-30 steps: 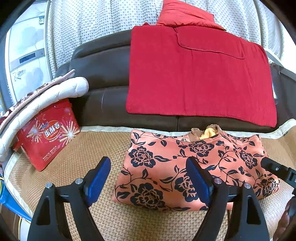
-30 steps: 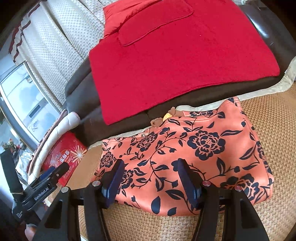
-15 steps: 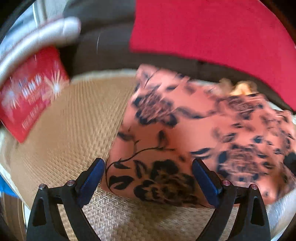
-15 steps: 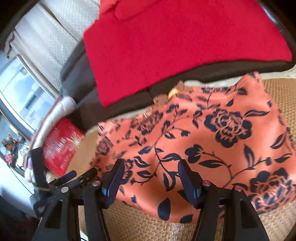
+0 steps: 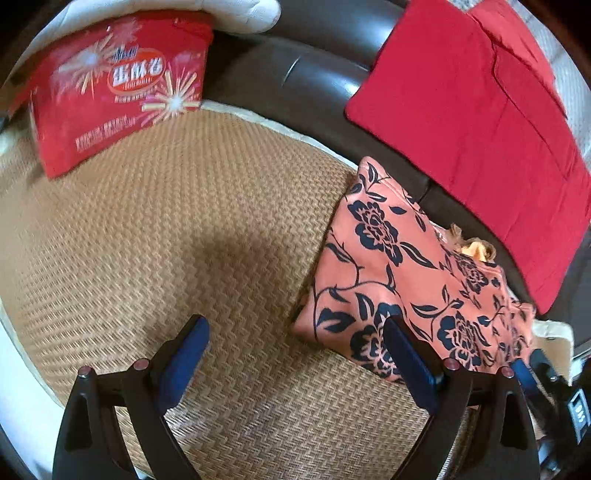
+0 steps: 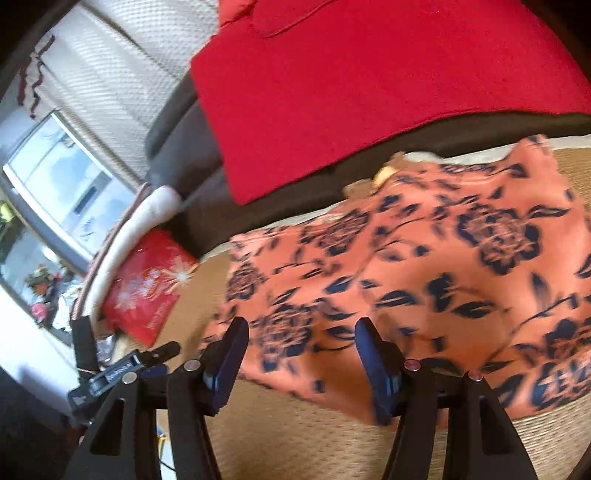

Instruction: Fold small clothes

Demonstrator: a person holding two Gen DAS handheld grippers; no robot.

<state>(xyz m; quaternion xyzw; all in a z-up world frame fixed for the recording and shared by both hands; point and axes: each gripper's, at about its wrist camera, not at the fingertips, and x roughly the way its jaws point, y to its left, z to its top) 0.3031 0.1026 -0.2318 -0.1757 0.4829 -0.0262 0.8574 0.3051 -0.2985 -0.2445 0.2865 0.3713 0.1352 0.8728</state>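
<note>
An orange garment with a dark blue flower print lies folded on a woven straw mat. It also shows in the right wrist view. My left gripper is open and empty, low over the mat, with its right finger at the garment's near left corner. My right gripper is open and empty, its jaws on either side of the garment's near left edge. The left gripper shows at the lower left of the right wrist view.
A red snack box stands at the mat's far left. A dark leather sofa back runs behind the mat, with a red cloth draped on it. White padded fabric lies above the box.
My left gripper swung left and tilted, so the garment now sits at its right. My right gripper moved in lower over the garment's near left edge. Both stayed open.
</note>
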